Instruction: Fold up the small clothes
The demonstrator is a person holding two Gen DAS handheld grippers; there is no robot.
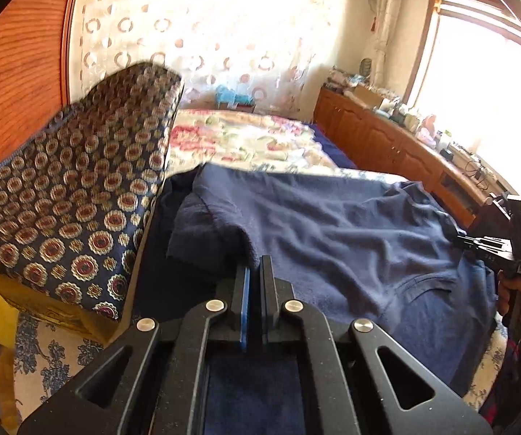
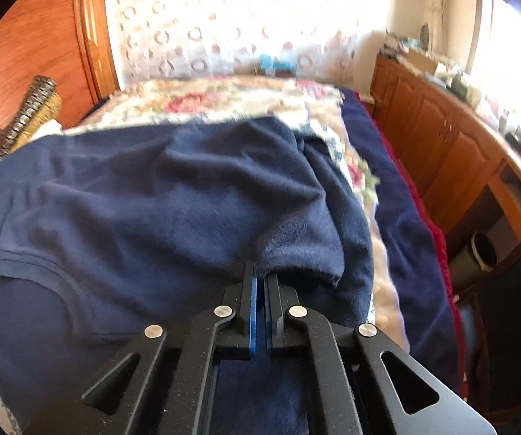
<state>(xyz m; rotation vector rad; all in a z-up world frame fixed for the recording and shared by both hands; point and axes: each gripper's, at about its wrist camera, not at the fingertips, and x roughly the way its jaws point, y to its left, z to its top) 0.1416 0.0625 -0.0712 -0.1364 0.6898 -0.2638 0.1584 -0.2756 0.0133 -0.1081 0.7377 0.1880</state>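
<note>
Both pairs of jaws are pinched nearly together on fabric: our left gripper (image 1: pixel 254 268) has clamped a fleecy folded edge of the dark navy short-sleeved shirt (image 1: pixel 333 224), and our right gripper (image 2: pixel 261 275) has closed on another fuzzy edge of the same garment (image 2: pixel 173 195). The shirt lies spread and rumpled across the bed, resting on a darker navy blanket (image 2: pixel 402 217) with a floral pink-and-cream quilt (image 1: pixel 246 134) beyond it. From the left wrist view we see the right gripper (image 1: pixel 478 244) at the shirt's far right side, held in a hand (image 1: pixel 514 293). A navy cushion patterned with red and gold medallions (image 1: pixel 75 195) stands just beside the shirt on the left. Wooden cabinets (image 2: pixel 438 137) line the right wall.
</note>
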